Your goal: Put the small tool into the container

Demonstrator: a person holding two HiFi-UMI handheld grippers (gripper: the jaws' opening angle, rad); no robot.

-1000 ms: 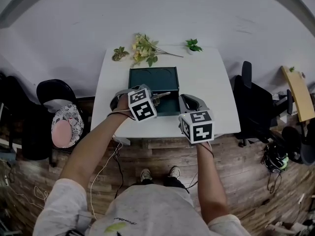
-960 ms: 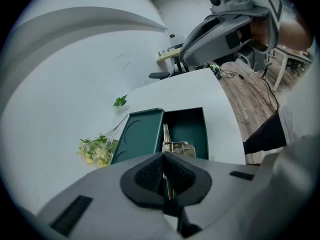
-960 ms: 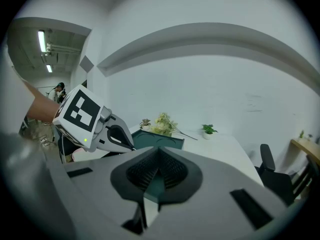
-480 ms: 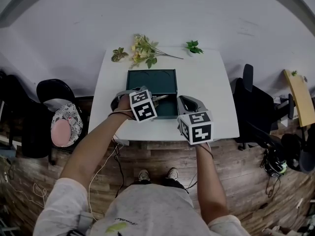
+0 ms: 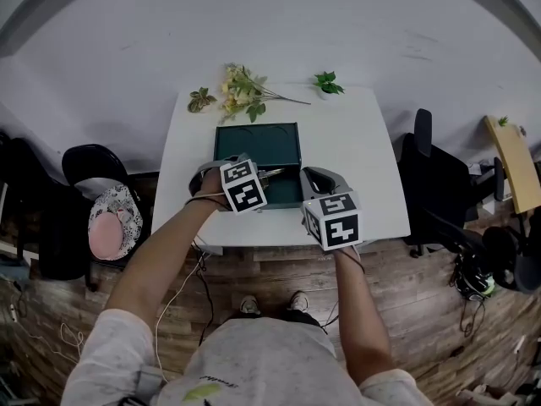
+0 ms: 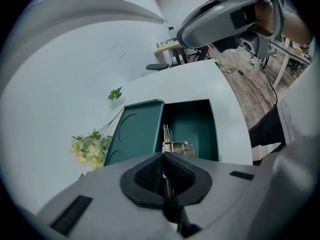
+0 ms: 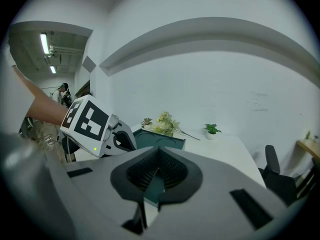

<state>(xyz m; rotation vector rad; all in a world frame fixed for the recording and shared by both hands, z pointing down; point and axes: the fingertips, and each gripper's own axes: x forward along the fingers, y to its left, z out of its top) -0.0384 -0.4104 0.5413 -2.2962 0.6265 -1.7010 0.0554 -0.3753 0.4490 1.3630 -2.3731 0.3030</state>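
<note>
Clamping the small tool [image 6: 176, 146] by its thin end, your left hand-held gripper [image 6: 164, 156] has its jaws closed on it. The tool's long axis runs straight out along the jaws, with its metal head over the open green container [image 6: 200, 129]. I can't tell whether it touches the bottom. Your right hand-held gripper [image 7: 159, 151] waits just beside the container with its jaws slightly apart and empty. Beyond it, the lid [image 6: 137, 131] lies open on the worktop [image 5: 355, 167]. No readable writing shows, only the square markers.
</note>
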